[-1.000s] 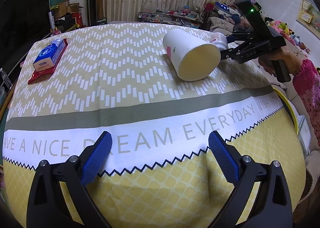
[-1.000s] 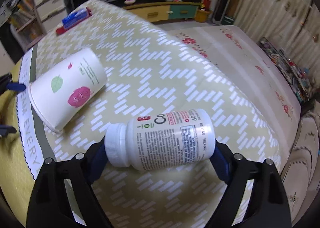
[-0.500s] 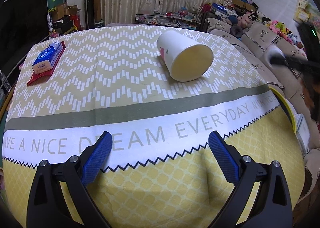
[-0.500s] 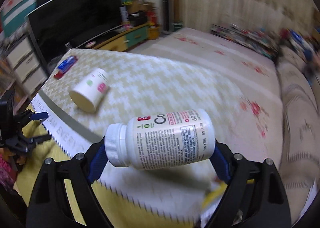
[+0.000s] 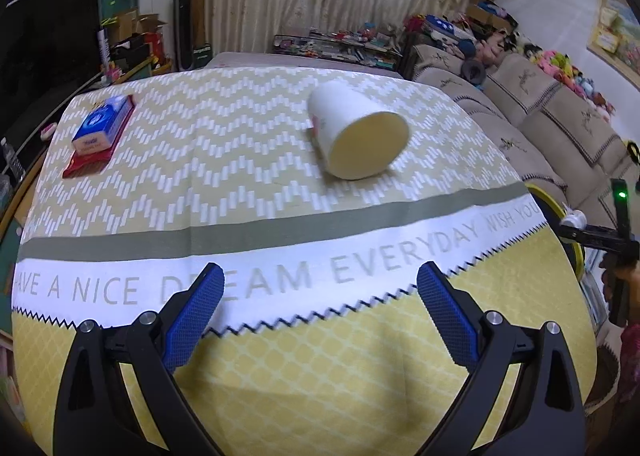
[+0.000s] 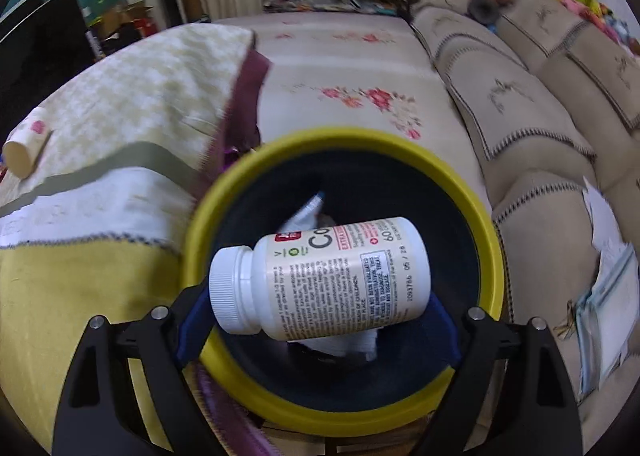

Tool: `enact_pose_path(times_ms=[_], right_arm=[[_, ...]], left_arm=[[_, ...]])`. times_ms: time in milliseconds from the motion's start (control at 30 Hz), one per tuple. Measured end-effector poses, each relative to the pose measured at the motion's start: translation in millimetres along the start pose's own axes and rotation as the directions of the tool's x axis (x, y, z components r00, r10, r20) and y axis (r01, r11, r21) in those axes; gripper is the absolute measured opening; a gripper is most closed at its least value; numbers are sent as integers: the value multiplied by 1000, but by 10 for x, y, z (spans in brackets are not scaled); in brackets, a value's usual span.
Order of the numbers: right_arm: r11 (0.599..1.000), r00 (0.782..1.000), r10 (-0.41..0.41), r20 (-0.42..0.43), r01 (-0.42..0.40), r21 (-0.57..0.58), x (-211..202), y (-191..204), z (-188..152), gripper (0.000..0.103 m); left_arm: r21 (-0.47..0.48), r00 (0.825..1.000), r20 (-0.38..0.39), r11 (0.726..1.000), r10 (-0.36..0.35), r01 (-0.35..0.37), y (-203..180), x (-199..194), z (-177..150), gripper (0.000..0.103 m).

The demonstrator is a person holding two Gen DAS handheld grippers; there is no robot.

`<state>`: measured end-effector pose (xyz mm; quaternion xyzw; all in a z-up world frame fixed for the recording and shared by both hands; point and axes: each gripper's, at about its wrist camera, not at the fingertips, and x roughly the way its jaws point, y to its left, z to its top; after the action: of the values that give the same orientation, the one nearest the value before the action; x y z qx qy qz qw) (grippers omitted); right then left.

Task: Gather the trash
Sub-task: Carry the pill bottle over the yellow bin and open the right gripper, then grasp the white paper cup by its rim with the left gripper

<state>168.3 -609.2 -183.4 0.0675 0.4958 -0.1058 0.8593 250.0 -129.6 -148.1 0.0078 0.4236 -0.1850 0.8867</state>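
My right gripper (image 6: 316, 312) is shut on a white pill bottle (image 6: 320, 280), held sideways with its cap to the left, right above the open mouth of a yellow-rimmed bin (image 6: 486, 224) that holds crumpled white trash. A white paper cup (image 5: 358, 136) lies on its side on the table, its mouth toward me; it also shows in the right wrist view (image 6: 26, 144) at far left. My left gripper (image 5: 320, 312) is open and empty, hovering over the table's near edge. The right gripper (image 5: 580, 226) shows at the far right of the left wrist view.
The table wears a yellow chevron cloth (image 5: 200, 160) with lettering. A blue tissue pack on a red tray (image 5: 100, 132) sits at the far left. A beige sofa (image 6: 520, 104) runs along the right. Papers (image 6: 608, 296) lie beside the bin.
My right gripper has carried the pill bottle off the table, to the right and down, to above the bin. The left gripper has stayed put. The cup has not moved.
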Motion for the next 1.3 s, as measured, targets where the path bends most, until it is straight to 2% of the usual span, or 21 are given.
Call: enact_pose_path(times_ms=[167, 400, 467, 633, 1000, 1300], right_arm=[[999, 1000, 2, -15, -1, 50, 158, -122, -67, 83], [999, 999, 5, -32, -3, 37, 278, -158, -87, 85], [999, 1000, 14, -14, -13, 45, 255, -176, -71, 91], [997, 999, 40, 34, -42, 64, 124, -196, -63, 91], [996, 995, 72, 73, -76, 51, -12, -66, -155, 91], [995, 991, 90, 103, -95, 41, -114, -9, -137, 91]], left_arm=[[63, 1000, 4, 998, 9, -9, -209, -75, 62, 95], [63, 1000, -9, 998, -9, 9, -331, -31, 177, 95], [63, 1000, -11, 998, -11, 12, -363, -9, 195, 95], [73, 1000, -19, 997, -10, 11, -426, 65, 263, 95], [96, 997, 0, 993, 75, -74, -337, 291, 530, 95], [91, 993, 1, 989, 118, -118, -255, 541, 821, 76]])
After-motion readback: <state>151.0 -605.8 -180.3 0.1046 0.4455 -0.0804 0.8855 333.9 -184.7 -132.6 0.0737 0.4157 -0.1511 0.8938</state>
